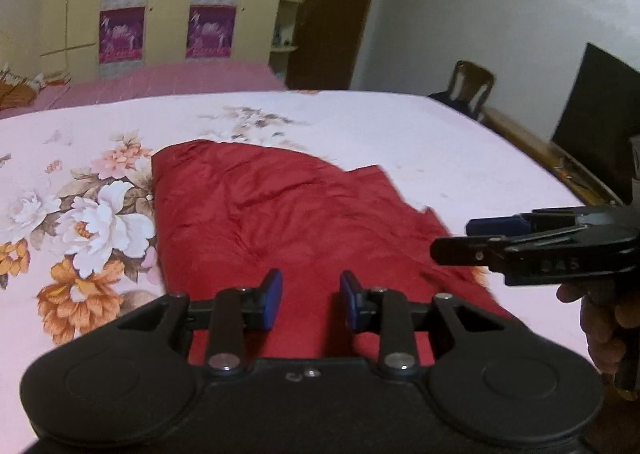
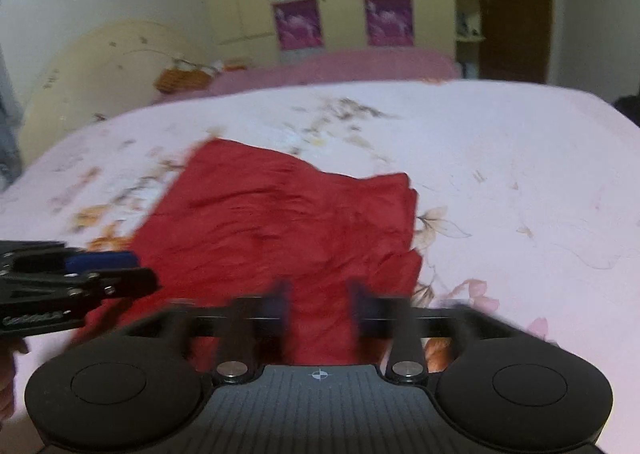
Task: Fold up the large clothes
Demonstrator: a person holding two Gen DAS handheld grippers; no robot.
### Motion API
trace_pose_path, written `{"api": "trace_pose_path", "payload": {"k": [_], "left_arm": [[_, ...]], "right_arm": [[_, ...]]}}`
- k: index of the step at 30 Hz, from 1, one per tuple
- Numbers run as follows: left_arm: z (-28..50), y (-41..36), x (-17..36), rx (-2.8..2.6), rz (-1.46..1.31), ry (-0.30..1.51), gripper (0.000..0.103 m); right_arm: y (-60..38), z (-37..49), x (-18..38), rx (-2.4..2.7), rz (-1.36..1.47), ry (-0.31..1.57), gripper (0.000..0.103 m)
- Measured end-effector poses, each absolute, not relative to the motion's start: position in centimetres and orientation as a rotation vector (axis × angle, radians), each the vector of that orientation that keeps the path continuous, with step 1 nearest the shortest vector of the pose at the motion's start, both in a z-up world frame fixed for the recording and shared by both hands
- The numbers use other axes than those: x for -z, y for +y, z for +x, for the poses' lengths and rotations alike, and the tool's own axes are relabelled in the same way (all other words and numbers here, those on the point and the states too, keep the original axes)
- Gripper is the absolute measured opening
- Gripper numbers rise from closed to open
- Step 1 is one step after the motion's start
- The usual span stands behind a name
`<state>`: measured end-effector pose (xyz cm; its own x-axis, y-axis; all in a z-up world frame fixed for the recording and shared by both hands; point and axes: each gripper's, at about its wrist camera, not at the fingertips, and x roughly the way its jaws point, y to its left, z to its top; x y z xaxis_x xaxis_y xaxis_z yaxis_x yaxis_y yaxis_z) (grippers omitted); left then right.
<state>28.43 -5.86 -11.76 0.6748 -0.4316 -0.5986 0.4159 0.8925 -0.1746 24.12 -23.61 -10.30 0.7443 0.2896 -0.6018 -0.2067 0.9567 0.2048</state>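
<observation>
Hovering both grippers, left gripper [image 1: 307, 296] and right gripper [image 2: 320, 308], tilted down over red garment [image 1: 276, 214] on floral bedsheet [image 1: 440, 142]; jaws apart, nothing held. Lettering unreadable.

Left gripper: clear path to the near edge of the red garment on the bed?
Probably yes. The left gripper hangs open over the crumpled red cloth garment, with nothing between them. The right gripper sits off to the side, clear of that path.
</observation>
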Motion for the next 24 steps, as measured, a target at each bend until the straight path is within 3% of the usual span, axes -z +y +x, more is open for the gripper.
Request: {"api": "trace_pose_path", "payload": {"k": [2,5,12,15,16,19,20,22,23,24], "left_arm": [[27.1,-5.9,12.0,0.480,-0.007,0.693,0.030],[25.8,-5.9,13.4,0.468,-0.001,0.720,0.030],[25.0,-6.2,16.5,0.444,0.040,0.714,0.031],[25.5,-5.7,15.1,0.432,0.005,0.737,0.031],[25.5,-5.2,14.2,0.419,-0.018,0.718,0.033],[26.4,-3.3,12.4,0.365,-0.064,0.624,0.058],[27.3,-2.8,12.4,0.348,-0.075,0.618,0.060],[29.7,-2.2,13.0,0.333,-0.111,0.643,0.062],[31.0,-1.8,13.6,0.321,-0.142,0.677,0.062],[31.9,-1.5,13.9,0.315,-0.174,0.691,0.062]], "right_arm": [[-23.1,22.4,9.9,-0.318,0.120,0.683,0.064],[-22.2,21.2,11.1,-0.345,0.110,0.740,0.045],[-21.2,21.1,16.1,-0.334,0.076,0.810,0.045],[-21.2,21.8,15.6,-0.339,0.069,0.828,0.045],[-21.8,21.6,14.5,-0.331,0.094,0.797,0.045],[-25.3,22.2,11.7,-0.267,0.214,0.682,0.045],[-26.3,23.0,11.7,-0.237,0.241,0.676,0.045],[-28.2,25.4,12.2,-0.191,0.292,0.677,0.034],[-29.0,26.9,12.6,-0.173,0.323,0.691,0.021],[-29.5,27.8,12.9,-0.168,0.350,0.691,0.018]]}}
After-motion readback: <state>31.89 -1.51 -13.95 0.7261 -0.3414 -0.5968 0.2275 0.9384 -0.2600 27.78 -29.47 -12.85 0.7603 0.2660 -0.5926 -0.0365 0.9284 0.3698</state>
